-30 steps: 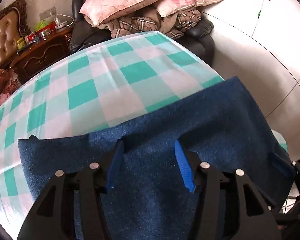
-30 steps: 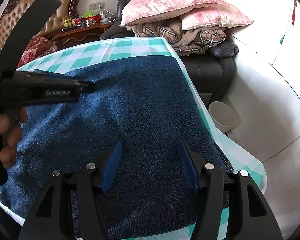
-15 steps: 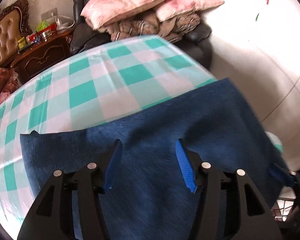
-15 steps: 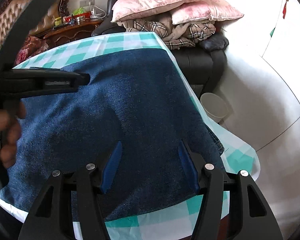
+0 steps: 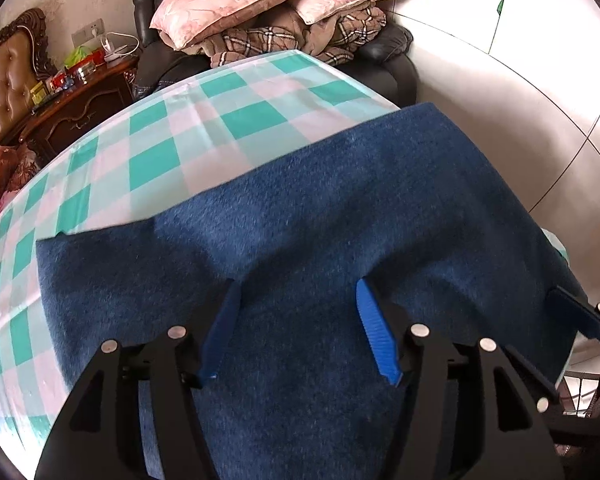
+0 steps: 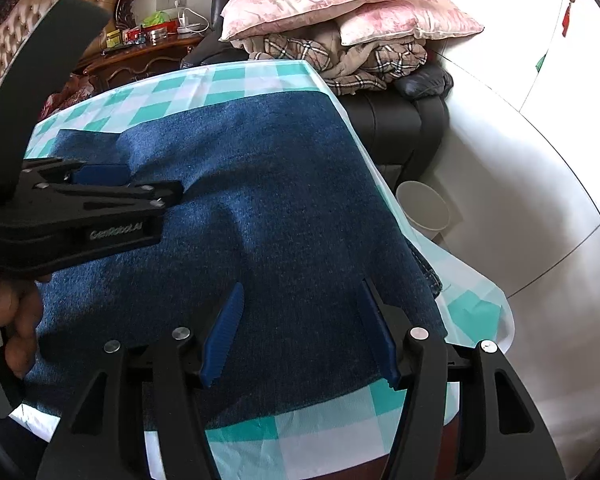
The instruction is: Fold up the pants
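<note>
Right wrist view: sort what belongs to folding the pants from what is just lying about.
Part of the job:
- pants, spread on the checked tablecloth
- left gripper, jaws just opening, nothing between them
- right gripper, open over the denim

Just lying about:
- pink pillows
- plaid blanket
- black armchair
- white bin

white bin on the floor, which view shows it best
The right wrist view. The bin stands there in plain sight on the floor beside the table, below the dark armchair. The left wrist view does not show it at all.
</note>
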Demonstrator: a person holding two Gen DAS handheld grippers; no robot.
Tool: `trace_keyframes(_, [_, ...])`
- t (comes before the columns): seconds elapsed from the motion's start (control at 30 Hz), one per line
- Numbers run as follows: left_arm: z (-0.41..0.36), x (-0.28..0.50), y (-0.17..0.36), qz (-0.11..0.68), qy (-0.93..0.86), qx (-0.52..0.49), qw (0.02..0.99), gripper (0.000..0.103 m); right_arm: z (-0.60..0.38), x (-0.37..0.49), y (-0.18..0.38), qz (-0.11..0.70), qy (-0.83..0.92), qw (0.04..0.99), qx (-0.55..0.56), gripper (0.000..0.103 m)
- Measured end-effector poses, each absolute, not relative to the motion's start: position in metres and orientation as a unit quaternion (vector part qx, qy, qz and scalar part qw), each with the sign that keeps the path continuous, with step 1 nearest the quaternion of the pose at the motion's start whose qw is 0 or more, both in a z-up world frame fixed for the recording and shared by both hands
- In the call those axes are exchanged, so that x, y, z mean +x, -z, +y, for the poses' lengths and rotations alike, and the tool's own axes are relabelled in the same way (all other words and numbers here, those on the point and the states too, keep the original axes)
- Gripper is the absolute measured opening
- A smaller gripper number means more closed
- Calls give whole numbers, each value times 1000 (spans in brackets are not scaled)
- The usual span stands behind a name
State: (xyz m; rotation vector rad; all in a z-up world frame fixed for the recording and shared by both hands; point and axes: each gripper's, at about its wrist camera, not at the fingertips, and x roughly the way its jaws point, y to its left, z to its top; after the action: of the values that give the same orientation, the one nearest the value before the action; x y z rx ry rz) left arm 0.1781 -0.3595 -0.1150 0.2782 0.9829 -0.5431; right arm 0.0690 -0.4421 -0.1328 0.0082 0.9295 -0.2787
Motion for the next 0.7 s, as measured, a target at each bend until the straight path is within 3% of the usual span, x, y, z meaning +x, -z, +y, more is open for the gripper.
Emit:
trace_keyframes(0.2, [-345, 154, 109, 475, 257, 120, 833, 66, -442, 54, 128, 448, 141, 883, 7, 57])
trace_keyframes(0.37, [-321, 116, 93, 474, 260, 91, 836, 78, -444, 30, 121, 450, 159, 879, 12, 63])
trace_keyframes(0.53, [-293, 63, 62, 447, 247, 81, 856, 101, -447, -2, 106, 445, 180, 877, 16, 66])
trace_keyframes(0.7, [-278, 21, 31, 422, 252, 73, 868, 101, -446, -30, 85, 427, 195, 883, 15, 73])
